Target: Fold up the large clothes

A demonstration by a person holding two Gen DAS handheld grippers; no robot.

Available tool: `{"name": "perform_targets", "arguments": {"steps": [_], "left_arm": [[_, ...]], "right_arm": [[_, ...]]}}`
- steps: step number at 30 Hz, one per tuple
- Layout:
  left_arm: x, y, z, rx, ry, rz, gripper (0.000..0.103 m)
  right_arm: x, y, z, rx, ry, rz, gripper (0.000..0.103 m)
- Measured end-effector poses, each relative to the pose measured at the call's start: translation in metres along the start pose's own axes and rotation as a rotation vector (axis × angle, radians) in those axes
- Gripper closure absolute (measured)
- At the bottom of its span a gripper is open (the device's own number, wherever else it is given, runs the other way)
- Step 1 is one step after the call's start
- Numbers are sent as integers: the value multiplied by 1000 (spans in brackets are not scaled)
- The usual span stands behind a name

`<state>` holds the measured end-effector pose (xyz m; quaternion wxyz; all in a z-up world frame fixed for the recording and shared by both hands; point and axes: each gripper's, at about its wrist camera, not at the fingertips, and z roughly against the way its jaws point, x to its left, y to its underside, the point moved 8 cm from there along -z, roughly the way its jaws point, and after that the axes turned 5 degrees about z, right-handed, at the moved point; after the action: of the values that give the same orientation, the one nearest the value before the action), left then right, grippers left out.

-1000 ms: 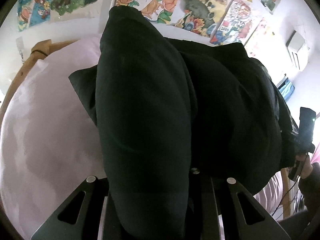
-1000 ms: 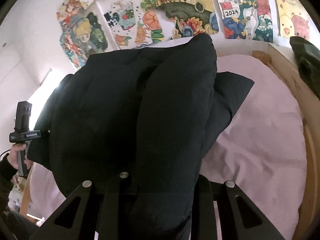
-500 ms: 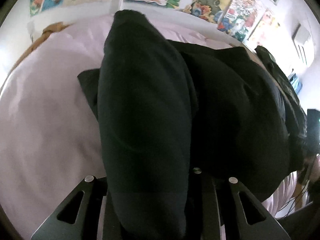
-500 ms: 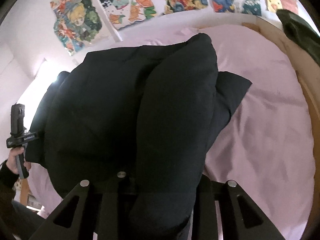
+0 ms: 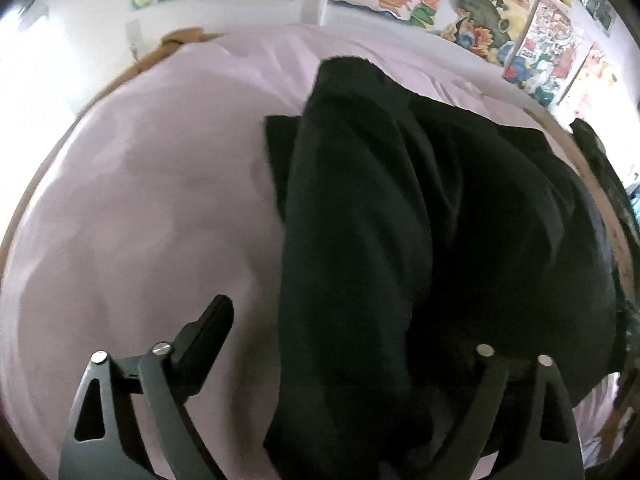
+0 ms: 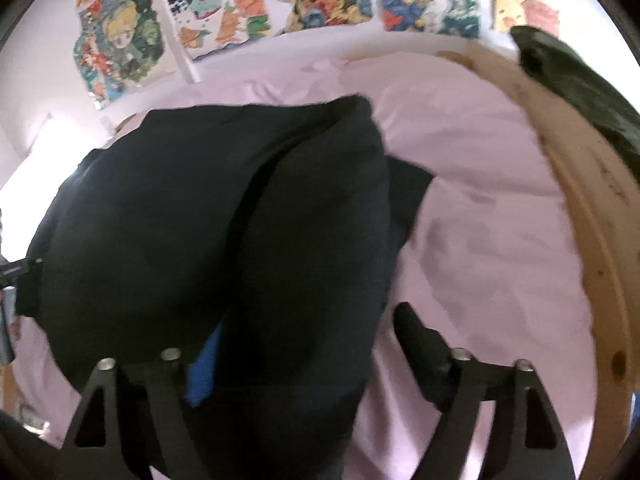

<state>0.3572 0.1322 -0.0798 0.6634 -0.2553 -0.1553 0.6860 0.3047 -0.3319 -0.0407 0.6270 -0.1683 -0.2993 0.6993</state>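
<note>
One black garment (image 5: pixel 400 240) lies bunched on the pink-sheeted bed (image 5: pixel 140 220). The left tool (image 5: pixel 344 344) has just been opening; its jaws stand spread wide, a sleeve-like fold lying loose between them, unpinched. The right tool (image 6: pixel 304 344) has likewise just spread, the fold between its fingers. Colourful posters (image 6: pixel 280 4) line the wall; another dark garment (image 6: pixel 572 84) drapes the wooden bed frame (image 6: pixel 600 240).
</note>
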Motion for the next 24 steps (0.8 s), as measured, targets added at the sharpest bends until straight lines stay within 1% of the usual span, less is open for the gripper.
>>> {"name": "perform_targets", "arguments": {"steps": [2, 4, 7, 10, 12, 14, 18, 19, 20, 21, 24], "left_arm": [[-3, 2, 10, -44, -43, -24, 12], [-4, 8, 21, -82, -86, -33, 6], [-8, 18, 40, -143, -101, -12, 4], [-16, 24, 57, -201, -126, 25, 4], [-26, 29, 73, -249, -125, 31, 4], [-37, 34, 86, -281, -121, 23, 4], [-49, 50, 100, -305, -123, 23, 4], [-51, 51, 99, -306, -126, 27, 4], [-53, 58, 101, -314, -128, 36, 4], [-55, 62, 102, -325, -119, 42, 4], [-60, 76, 106, -354, -82, 64, 4]], "right_arm": [[-3, 4, 6, -14, 25, -12, 14], [-4, 5, 12, -34, 36, -21, 5], [2, 7, 24, -80, 59, -12, 3], [10, 8, 32, -117, 107, 12, 2], [19, 9, 39, -149, 140, 28, 2], [25, 13, 47, -183, 141, 34, 1], [36, 22, 61, -244, 127, 10, 1], [38, 24, 64, -261, 132, 2, 1], [39, 27, 67, -279, 137, -3, 1], [41, 31, 72, -304, 140, -10, 1], [45, 39, 81, -339, 138, -26, 1]]}}
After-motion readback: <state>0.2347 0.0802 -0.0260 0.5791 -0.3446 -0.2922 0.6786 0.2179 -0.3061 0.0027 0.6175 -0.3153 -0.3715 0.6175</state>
